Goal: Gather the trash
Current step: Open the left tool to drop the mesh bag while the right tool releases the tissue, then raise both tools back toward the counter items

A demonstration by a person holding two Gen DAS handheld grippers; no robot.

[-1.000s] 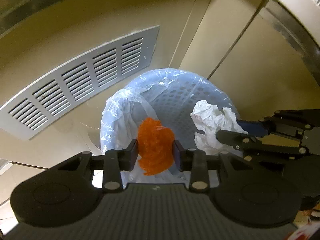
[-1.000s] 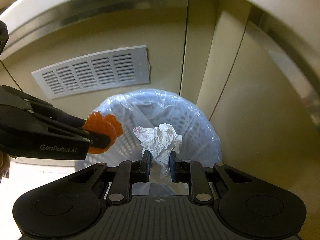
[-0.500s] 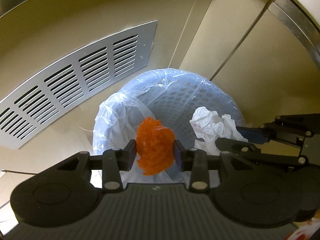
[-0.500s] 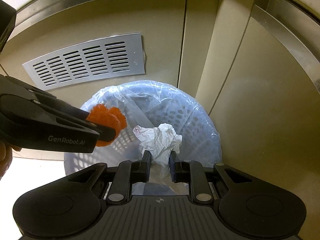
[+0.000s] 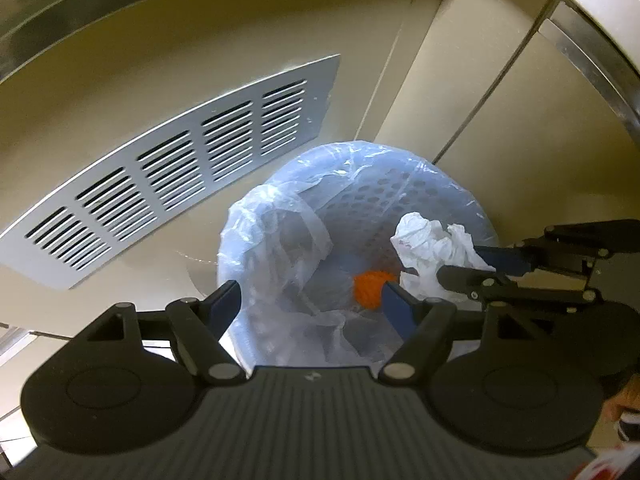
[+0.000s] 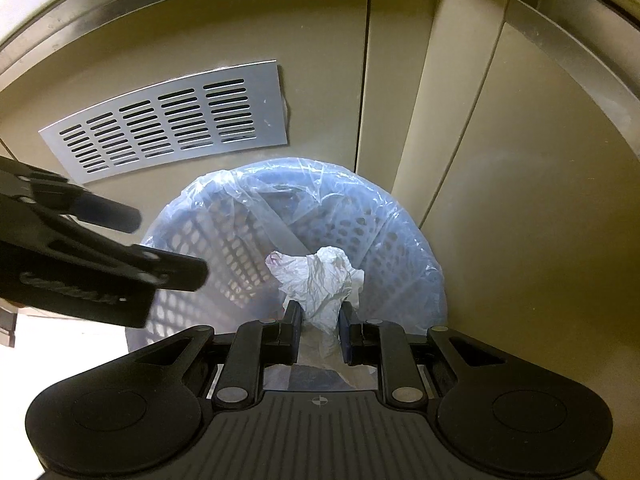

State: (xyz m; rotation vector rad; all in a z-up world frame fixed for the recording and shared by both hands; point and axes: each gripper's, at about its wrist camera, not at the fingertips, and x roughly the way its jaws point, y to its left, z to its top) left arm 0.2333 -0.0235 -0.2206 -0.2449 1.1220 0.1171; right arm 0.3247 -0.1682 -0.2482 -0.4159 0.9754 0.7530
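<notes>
Trash bin (image 5: 452, 188), a pale perforated basket lined with a clear plastic bag (image 5: 280, 236), stands on the floor against a beige wall, just below a grey slotted vent panel (image 5: 172, 172). Both claws hang over its mouth, pointing steeply down.

Left claw (image 5: 312, 300) has its jaws opening, wide apart with nothing pressed between them. An orange wad (image 5: 370, 290) lies down inside the lined bin, seen just beside the claw's right-hand finger (image 5: 396, 312) and free of both pads. In the right wrist view the left claw (image 6: 168, 240) shows from the side, its two dark fingers parted and bare over the bin's left rim.

Right claw (image 6: 319, 330) is clenched on a crumpled white paper (image 6: 320, 280), the pads pinching its lower part while the rest bunches up above them, over the bin's opening (image 6: 360, 232). From the left wrist view the same paper (image 5: 432, 248) sticks out of the right claw (image 5: 424, 266) above the bin's right side, clear of the liner.
</notes>
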